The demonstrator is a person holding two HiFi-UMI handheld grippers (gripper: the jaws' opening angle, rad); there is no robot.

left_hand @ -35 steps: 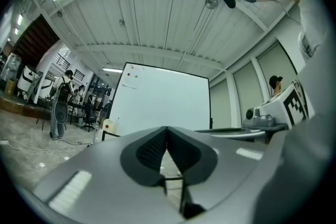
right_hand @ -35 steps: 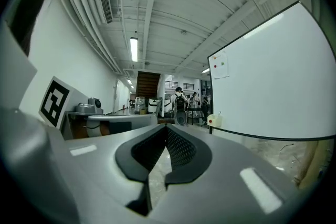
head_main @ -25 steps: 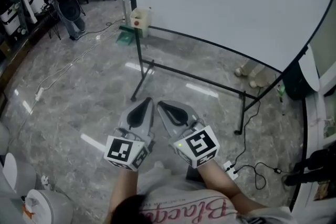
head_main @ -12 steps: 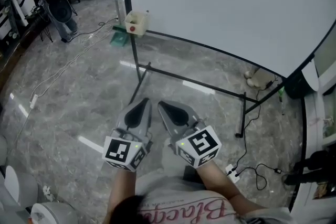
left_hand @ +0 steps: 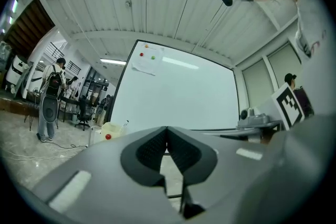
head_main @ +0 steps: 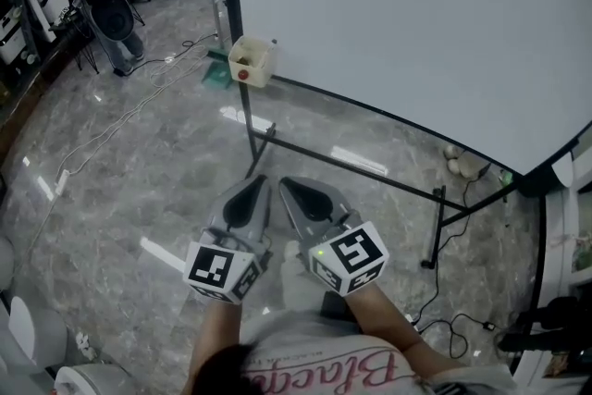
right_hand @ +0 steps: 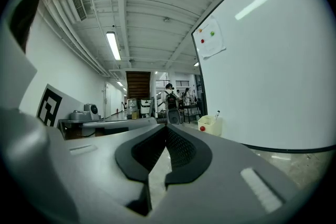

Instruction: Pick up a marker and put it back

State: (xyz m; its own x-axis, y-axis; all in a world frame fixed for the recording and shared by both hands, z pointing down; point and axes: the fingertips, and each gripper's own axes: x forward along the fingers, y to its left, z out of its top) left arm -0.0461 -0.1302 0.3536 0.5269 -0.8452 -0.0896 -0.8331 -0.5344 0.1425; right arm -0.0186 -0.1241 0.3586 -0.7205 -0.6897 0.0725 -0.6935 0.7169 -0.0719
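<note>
Two grippers, both empty, held low in front of the person's torso. The left gripper (head_main: pixel 263 178) has its jaws pressed together with nothing between the pads; same for the right gripper (head_main: pixel 283 182). Each gripper view confirms it: the ribbed pads meet at the tips and only background shows past them.

Task item: what looks like a marker (right_hand: pixel 217 112) sticks up from a cream holder box (head_main: pixel 252 60) with a red dot on its front, fixed at the lower-left corner of the whiteboard (head_main: pixel 416 23). In the head view the box sits at 12 o'clock from the grippers, well apart from both. The marker is too small there to pick out; the left gripper view also shows it poking out of the box at about 9 o'clock from the jaw tips.

Progress, judged from this: nothing done yet — no reach, no grasp, marker in its holder. Everything is left: close the gap to the board, open one claw, pull the marker out, then put it back in the box.

Other stuff: black whiteboard stand (head_main: pixel 351 139) on the grey marble floor (head_main: pixel 139 162), and a person with a backpack (head_main: pixel 111 5) at 10 o'clock, far off.
</note>
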